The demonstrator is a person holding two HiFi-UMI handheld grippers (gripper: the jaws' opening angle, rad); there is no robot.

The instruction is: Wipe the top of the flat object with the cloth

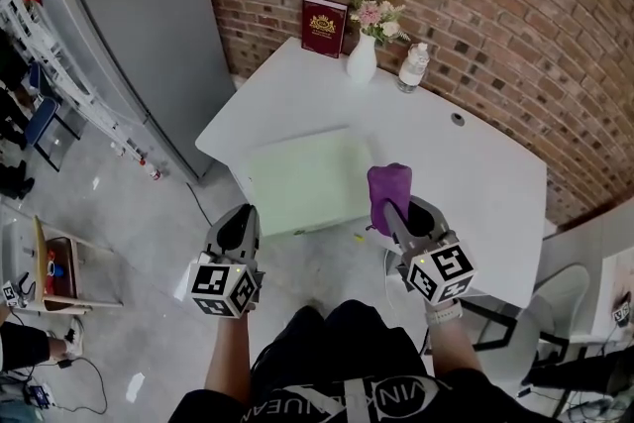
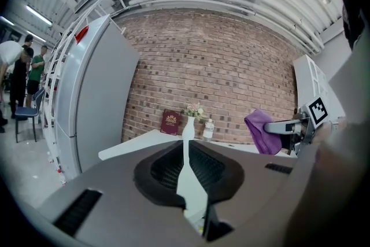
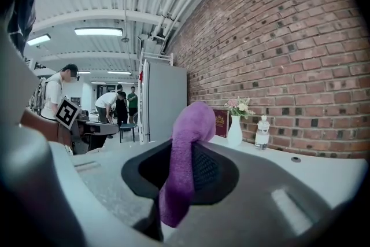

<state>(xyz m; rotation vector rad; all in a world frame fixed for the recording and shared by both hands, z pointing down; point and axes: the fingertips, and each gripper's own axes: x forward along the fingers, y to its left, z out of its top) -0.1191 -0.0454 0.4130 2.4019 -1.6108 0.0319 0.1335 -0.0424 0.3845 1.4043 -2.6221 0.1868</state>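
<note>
Purple cloth (image 1: 389, 185) bunches in the right gripper's (image 1: 394, 208) clamped jaws at the pale green board's (image 1: 307, 181) 3 o'clock edge. The board lies along the white table's (image 1: 475, 163) near edge, with bare tabletop at its 2 o'clock. The left gripper (image 1: 245, 213), closed and empty, hovers at its 8 o'clock.

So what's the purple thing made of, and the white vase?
The purple cloth looks like soft, fuzzy fabric, maybe microfibre: it droops and folds over. The white vase looks like smooth ceramic, though it could be plastic: its surface is hard and even.
</note>
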